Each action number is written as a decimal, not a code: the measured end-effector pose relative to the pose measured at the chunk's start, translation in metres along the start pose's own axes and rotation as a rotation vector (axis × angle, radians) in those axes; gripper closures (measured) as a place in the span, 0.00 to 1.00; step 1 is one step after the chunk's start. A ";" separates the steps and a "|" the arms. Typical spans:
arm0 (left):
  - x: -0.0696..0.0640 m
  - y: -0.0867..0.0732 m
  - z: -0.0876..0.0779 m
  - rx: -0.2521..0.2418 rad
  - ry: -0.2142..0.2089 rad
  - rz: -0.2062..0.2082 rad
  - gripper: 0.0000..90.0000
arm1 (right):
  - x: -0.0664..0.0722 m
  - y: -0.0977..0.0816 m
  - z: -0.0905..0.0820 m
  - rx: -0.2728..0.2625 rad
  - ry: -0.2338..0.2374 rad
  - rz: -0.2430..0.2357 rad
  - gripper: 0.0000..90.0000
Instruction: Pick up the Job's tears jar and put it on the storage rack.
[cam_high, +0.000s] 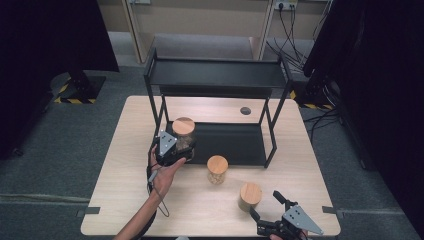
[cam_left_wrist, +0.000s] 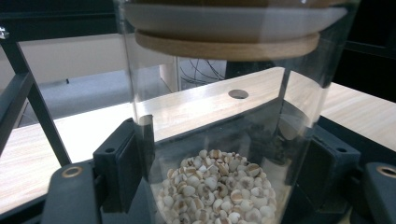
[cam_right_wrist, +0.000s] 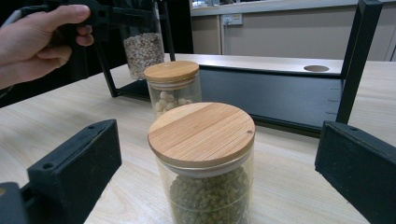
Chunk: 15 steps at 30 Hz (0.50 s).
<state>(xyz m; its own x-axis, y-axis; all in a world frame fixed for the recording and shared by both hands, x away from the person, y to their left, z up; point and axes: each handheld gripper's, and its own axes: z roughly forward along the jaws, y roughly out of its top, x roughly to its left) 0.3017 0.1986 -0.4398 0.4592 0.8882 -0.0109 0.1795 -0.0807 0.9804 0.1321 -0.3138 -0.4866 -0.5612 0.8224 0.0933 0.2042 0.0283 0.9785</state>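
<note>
The left tool (cam_high: 172, 148) pinches a glass jar of pale grains (cam_left_wrist: 219, 186) (bamboo lid, no label readable) at the black rack's (cam_high: 215, 75) lower front left corner, while the right tool (cam_high: 272, 207), jaws spread, sits beside the green-bean jar (cam_right_wrist: 205, 158), nearer than the rack.

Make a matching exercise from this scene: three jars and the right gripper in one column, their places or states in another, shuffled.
1. pale-grain jar
2. middle jar
3. green-bean jar
4. right gripper

A. jaws open, at the table's near edge
B. stands alone between the other two jars
C. clamped in the left gripper by the rack
D. on the table just ahead of open jaws

Pairs: 1-C, 2-B, 3-D, 4-A
</note>
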 end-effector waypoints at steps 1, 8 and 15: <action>0.000 0.000 0.003 0.001 0.004 0.001 0.28 | 0.000 0.000 0.000 0.000 0.001 0.000 0.01; -0.002 -0.002 0.020 -0.002 0.034 0.001 0.28 | -0.001 0.000 0.000 -0.001 0.002 0.001 0.01; -0.003 -0.007 0.030 0.000 0.057 -0.011 0.28 | -0.001 0.000 0.000 0.000 0.004 0.003 0.01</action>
<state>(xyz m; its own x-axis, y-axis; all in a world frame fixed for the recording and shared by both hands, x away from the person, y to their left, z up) 0.3254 0.1828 -0.4528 0.4067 0.9135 -0.0104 0.1842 -0.0709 0.9803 0.1324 -0.3150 -0.4867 -0.5638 0.8202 0.0969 0.2055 0.0257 0.9783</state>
